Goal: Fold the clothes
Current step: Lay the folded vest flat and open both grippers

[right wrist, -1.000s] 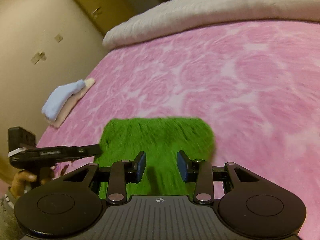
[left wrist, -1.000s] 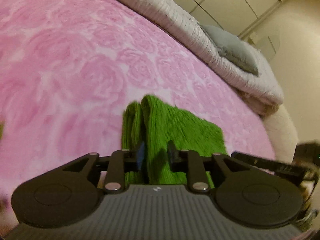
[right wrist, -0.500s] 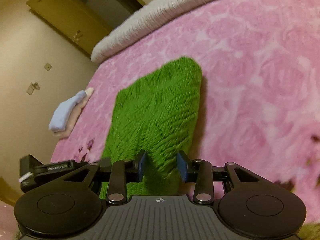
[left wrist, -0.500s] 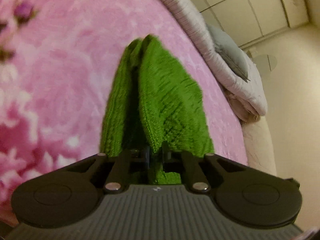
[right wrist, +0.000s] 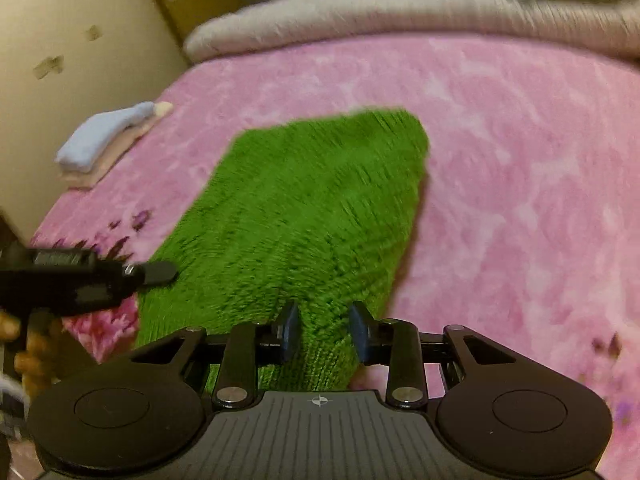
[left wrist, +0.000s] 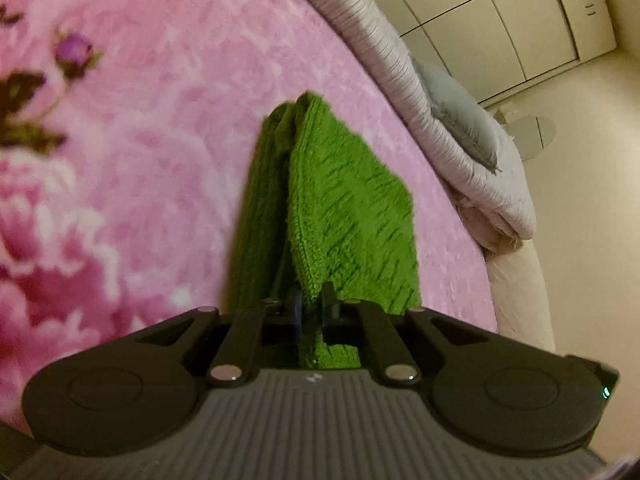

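Observation:
A green knitted garment [left wrist: 344, 208] lies folded on the pink floral blanket [left wrist: 160, 120], its layers showing along the left edge. My left gripper [left wrist: 312, 300] is shut on the near edge of the upper layer. In the right wrist view the garment [right wrist: 312, 200] spreads away from me as a flat rectangle. My right gripper [right wrist: 324, 320] holds a thick ridge of its near corner between the blue pads [right wrist: 289, 332]. The left gripper's tip [right wrist: 160, 272] shows at the garment's left edge.
A stack of folded clothes [right wrist: 108, 140], light blue on cream, sits near the blanket's left edge. A rolled grey-white duvet [right wrist: 360, 12] and a grey pillow [left wrist: 460, 120] line the far side. Wardrobe doors [left wrist: 520, 20] stand behind. A hand [right wrist: 24, 344] holds the left tool.
Both grippers came down onto the garment's near edge. The left closed from open onto the upper layer, and the right narrowed onto the fabric. The near edge now looks raised.

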{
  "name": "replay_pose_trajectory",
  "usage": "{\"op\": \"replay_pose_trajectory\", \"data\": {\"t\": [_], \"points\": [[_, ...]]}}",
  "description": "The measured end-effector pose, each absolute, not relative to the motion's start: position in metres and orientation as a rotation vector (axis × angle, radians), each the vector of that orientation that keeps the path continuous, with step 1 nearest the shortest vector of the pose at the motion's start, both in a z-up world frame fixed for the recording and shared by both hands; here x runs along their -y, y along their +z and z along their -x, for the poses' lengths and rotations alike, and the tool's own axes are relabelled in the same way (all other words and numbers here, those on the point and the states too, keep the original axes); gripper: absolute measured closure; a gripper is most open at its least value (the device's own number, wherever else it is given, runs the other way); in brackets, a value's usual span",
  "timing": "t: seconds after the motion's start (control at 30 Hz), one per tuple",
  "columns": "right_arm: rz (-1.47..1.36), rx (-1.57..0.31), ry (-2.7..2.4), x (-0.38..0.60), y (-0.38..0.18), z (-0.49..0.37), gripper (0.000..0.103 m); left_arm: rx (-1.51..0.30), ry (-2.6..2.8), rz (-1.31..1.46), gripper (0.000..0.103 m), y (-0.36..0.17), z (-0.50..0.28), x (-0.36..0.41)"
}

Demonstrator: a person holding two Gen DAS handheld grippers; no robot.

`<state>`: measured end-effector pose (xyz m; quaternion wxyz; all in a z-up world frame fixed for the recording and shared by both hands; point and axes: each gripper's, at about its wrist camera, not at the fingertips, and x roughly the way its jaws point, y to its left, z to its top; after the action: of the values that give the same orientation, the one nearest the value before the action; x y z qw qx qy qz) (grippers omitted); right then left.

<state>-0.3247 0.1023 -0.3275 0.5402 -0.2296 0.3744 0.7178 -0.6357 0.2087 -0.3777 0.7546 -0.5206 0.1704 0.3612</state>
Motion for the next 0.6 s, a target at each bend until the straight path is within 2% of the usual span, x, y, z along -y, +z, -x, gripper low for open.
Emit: {"op": "replay_pose_trajectory", "data": {"t": [0.1,0.23,0.33,0.43,0.47,0.5,0.53,0.57,0.6], "points": [[0.545,-0.803,1.748,-0.09,-0.32,0.326,0.07,-0.399,0.808,1.122,0.096,-0.38,0.635,-0.209],[0.581,-0.87,1.721,-0.087,-0.339,0.325,0.07,-0.405,0.847,1.104,0.081,-0.375,0.64,-0.2],[0.524,-0.887,1.721,-0.08,-0.335,0.322,0.07,-0.381,0.888,1.09,0.079,-0.363,0.648,-0.185],[0.466,-0.852,1.731,-0.073,-0.321,0.319,0.07,-0.365,0.888,1.115,0.057,-0.36,0.65,-0.173],[0.462,-0.858,1.732,-0.074,-0.32,0.321,0.07,-0.361,0.878,1.132,0.056,-0.36,0.649,-0.169],[0.459,-0.864,1.734,-0.076,-0.32,0.324,0.07,-0.362,0.851,1.149,0.056,-0.364,0.647,-0.167],[0.463,-0.888,1.729,-0.075,-0.326,0.327,0.07,-0.364,0.82,1.167,0.063,-0.369,0.644,-0.164],[0.468,-0.913,1.725,-0.075,-0.332,0.33,0.07,-0.386,0.8,1.168,0.086,-0.375,0.639,-0.162],[0.479,-0.939,1.727,-0.075,-0.341,0.334,0.07,-0.427,0.802,1.152,0.096,-0.38,0.634,-0.16]]}}
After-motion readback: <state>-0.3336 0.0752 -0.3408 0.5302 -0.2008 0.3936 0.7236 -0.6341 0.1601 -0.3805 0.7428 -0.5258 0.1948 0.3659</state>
